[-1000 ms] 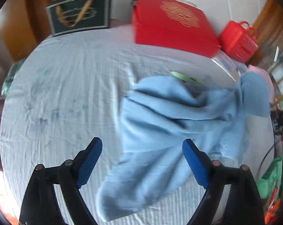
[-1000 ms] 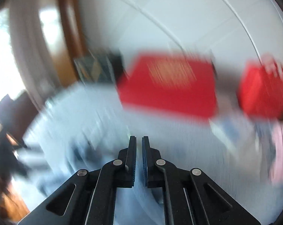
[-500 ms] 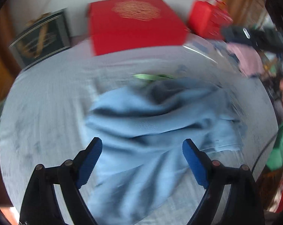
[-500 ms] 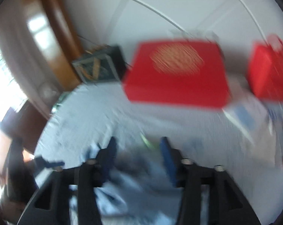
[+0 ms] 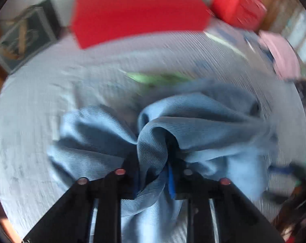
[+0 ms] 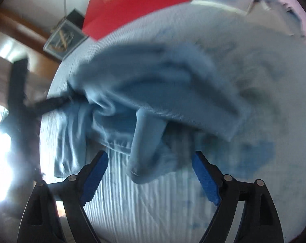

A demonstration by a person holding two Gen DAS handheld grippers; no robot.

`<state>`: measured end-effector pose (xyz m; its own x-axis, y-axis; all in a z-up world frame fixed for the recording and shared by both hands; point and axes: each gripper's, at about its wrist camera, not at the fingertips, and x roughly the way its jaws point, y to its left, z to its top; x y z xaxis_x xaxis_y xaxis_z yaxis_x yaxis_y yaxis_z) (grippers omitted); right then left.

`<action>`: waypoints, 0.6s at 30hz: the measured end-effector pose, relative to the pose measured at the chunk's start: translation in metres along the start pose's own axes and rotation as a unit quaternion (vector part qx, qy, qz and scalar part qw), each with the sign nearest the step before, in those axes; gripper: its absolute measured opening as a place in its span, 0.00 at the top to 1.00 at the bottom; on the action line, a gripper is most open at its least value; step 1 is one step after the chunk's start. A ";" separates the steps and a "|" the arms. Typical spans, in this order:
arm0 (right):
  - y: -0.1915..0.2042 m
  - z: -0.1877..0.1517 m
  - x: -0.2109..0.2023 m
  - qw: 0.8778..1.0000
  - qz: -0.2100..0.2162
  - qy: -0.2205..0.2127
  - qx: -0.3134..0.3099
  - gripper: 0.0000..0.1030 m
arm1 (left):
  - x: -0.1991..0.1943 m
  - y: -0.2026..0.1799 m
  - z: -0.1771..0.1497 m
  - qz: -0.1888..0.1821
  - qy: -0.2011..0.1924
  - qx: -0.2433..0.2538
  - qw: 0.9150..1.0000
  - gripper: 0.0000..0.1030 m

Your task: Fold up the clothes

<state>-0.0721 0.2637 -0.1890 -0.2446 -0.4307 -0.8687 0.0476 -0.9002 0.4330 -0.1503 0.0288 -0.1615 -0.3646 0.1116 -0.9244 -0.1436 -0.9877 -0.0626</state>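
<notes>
A light blue garment (image 5: 193,125) lies crumpled on the pale striped table cover (image 5: 31,105). My left gripper (image 5: 153,174) is down in it. Its jaws are closing and a bunched fold of the fabric is pinched between the blue pads (image 5: 170,180). In the right wrist view the same garment (image 6: 163,85) is lifted at its left side, where a dark blurred gripper (image 6: 53,101) has hold of it. My right gripper (image 6: 149,162) hangs low over the cloth with its jaws opening wide. A sleeve (image 6: 146,141) droops between the fingers without touching the pads.
A big red box (image 5: 136,10) and a red basket (image 5: 238,6) stand at the table's far edge, with a dark framed box (image 5: 23,34) at the far left. Pink cloth (image 5: 282,56) lies at the right edge. A green strip (image 5: 153,79) shows behind the garment.
My left gripper moved over the garment, dropped into it and closed on a fold. My right gripper swung down from facing the wall, opened wide and now hangs above the sleeve.
</notes>
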 end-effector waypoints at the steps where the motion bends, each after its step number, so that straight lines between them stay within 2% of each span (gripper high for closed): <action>1: 0.005 0.000 0.011 1.000 -0.007 0.000 -0.006 0.17 | -0.009 0.012 0.004 0.010 -0.014 -0.018 1.000 0.83; 2: 0.010 0.002 0.018 0.999 -0.022 -0.011 -0.020 0.22 | -0.016 0.024 0.007 0.022 -0.027 -0.033 0.999 0.84; 3: 0.016 0.009 0.024 0.997 -0.052 -0.028 -0.040 0.61 | -0.024 0.037 0.009 0.034 -0.039 -0.049 0.997 0.85; 4: 0.019 0.018 0.028 0.996 -0.073 -0.032 -0.044 0.95 | -0.036 0.057 0.010 0.046 -0.054 -0.076 0.995 0.89; 5: 0.022 0.030 0.023 0.996 -0.069 -0.046 -0.041 0.95 | -0.048 0.077 0.011 0.058 -0.069 -0.103 0.991 0.89; 7: 0.037 0.049 -0.002 0.991 -0.078 -0.092 -0.059 0.96 | -0.070 0.118 0.006 0.048 -0.087 -0.155 0.983 0.89; 10: 0.070 0.071 -0.058 0.969 -0.116 -0.186 -0.117 0.96 | -0.100 0.181 -0.010 0.105 -0.106 -0.218 0.965 0.89; 11: 0.073 0.079 -0.072 0.965 -0.116 -0.200 -0.121 0.96 | -0.110 0.202 -0.016 0.124 -0.112 -0.238 0.957 0.89; 12: 0.077 0.086 -0.086 0.962 -0.116 -0.214 -0.125 0.96 | -0.111 0.218 -0.020 0.130 -0.103 -0.249 0.954 0.89; 13: 0.080 0.093 -0.100 0.958 -0.116 -0.227 -0.128 0.96 | -0.112 0.236 -0.028 0.153 -0.098 -0.262 0.948 0.89; 15: 0.080 0.107 -0.108 0.956 -0.121 -0.233 -0.129 0.96 | -0.110 0.258 -0.036 0.187 -0.084 -0.266 0.942 0.89; 16: 0.078 0.113 -0.107 0.958 -0.119 -0.230 -0.126 0.96 | -0.108 0.275 -0.043 0.221 -0.075 -0.279 0.932 0.89; 18: 0.075 0.125 -0.104 0.961 -0.115 -0.223 -0.119 0.96 | -0.107 0.294 -0.061 0.207 -0.064 -0.303 0.928 0.89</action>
<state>-0.1636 0.2494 -0.0361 -0.6636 -0.1967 -0.7218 0.1506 -0.9802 0.1286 -0.0974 -0.2802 -0.1036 -0.3856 -0.3172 -0.8665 0.5625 -0.8252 0.0518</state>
